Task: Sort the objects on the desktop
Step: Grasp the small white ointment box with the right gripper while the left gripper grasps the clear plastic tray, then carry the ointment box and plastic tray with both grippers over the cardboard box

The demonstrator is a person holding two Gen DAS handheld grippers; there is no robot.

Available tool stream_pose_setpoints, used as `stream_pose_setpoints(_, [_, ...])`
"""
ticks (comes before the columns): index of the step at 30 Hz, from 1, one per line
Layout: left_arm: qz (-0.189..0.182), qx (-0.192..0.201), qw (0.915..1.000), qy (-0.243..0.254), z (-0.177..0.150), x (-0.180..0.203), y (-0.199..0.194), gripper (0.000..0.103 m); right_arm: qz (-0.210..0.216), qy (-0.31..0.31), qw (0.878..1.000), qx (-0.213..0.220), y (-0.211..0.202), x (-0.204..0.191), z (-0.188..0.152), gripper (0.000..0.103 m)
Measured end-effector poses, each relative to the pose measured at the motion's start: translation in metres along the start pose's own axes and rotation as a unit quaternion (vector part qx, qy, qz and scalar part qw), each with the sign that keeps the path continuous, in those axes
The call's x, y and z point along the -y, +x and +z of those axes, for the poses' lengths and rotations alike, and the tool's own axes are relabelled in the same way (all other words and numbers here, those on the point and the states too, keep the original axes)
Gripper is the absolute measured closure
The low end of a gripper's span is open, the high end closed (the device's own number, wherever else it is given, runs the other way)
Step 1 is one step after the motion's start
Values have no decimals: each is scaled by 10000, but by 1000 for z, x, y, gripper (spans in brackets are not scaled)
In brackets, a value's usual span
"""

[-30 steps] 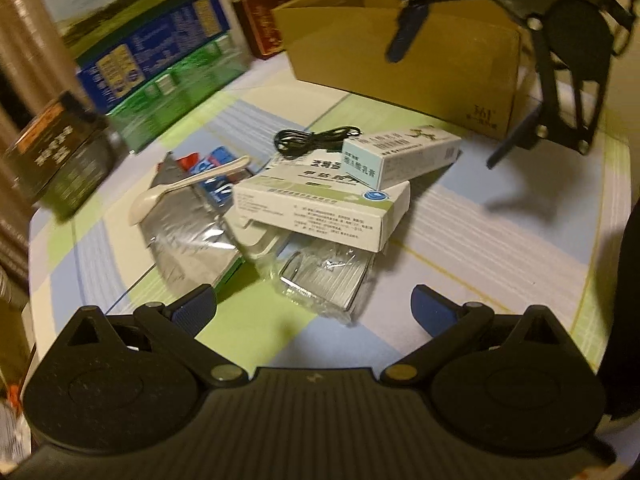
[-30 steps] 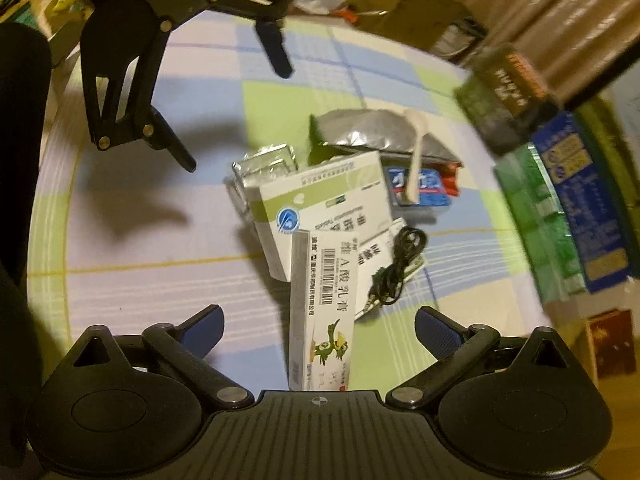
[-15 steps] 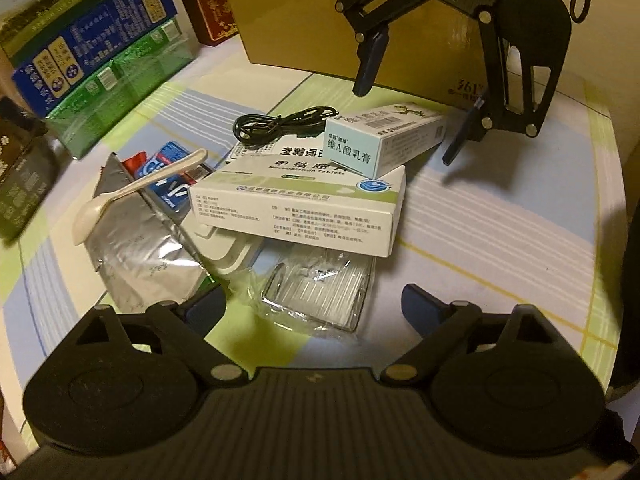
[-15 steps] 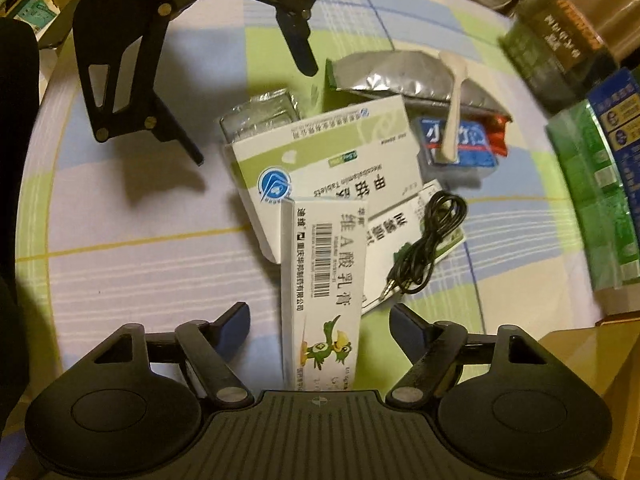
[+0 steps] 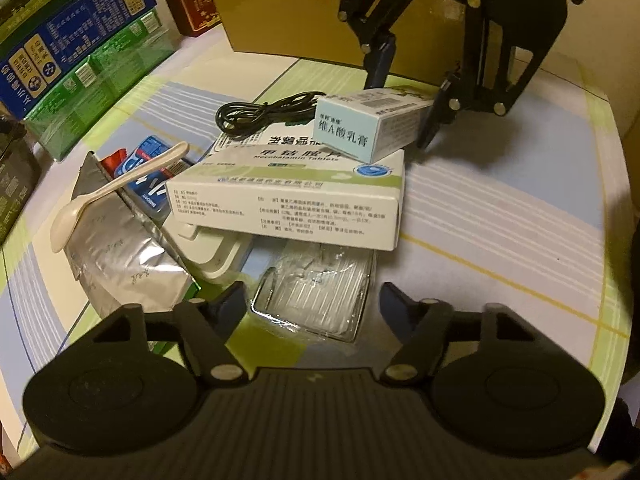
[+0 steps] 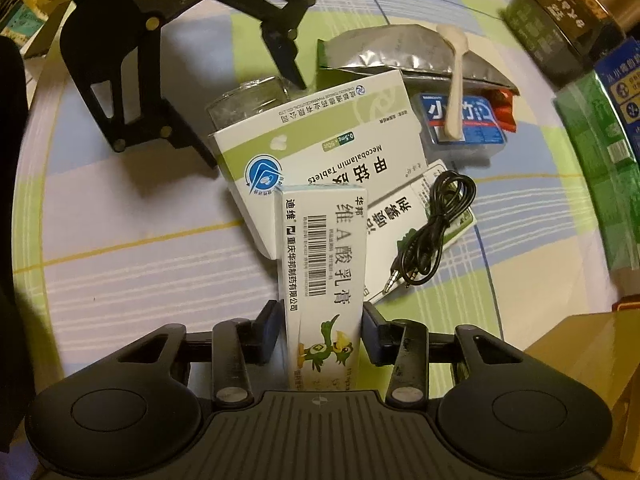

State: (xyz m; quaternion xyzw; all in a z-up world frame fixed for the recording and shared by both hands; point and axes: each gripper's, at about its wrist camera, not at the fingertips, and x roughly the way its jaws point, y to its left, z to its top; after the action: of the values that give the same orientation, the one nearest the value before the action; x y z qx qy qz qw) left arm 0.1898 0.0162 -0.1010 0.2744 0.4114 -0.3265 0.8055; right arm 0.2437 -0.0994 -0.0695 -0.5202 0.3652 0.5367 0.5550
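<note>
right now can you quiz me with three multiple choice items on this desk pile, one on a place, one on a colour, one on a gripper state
1. Where does the white spoon lie?
A. across the silver pouch and blue packet
B. inside the cardboard box
C. under the tablet box

2. What colour is the coiled cable?
A. white
B. black
C. red

3. How does the right gripper stand?
A. wide open over bare cloth
B. shut on the cable
C. closed on the ointment box

Answers:
1. A, its bowl rests on the silver pouch and its handle on the blue packet.
2. B, it shows black in both views.
3. C, both fingers press the box's sides.
</note>
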Motion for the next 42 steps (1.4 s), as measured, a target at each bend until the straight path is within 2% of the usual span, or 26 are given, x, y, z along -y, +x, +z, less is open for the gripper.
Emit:
stream_pose_setpoints(3, [4,5,9999,-134,0,0,-3,51,-37,91,10000,10,-1,0,0,64])
stream_pose_setpoints(12, [61,-137,9989,-435,-7,9,-16,52,-151,425,9989,117,-14,-5,-4,64])
stream_pose_setpoints(25, [419,-479,9953,-733,-28,15,-51,52,-478,1090,9919,433,-52,-22,-12,64])
stream_pose_setpoints(33, [796,-391,9858,-1429,-33,10,-89,53,-548,1658,9814,799,-80,-26,-13,64])
stream_pose_setpoints(38, [1018,-236,9777,-1824,-20,20,-112,52,-604,2065,9707,1066,-105,-30,-18,64])
stream_pose_setpoints(42, [1190,-64,9707,-2087,1,29,-129,52,-643,2493,9575,1303,-134,-27,-28,64])
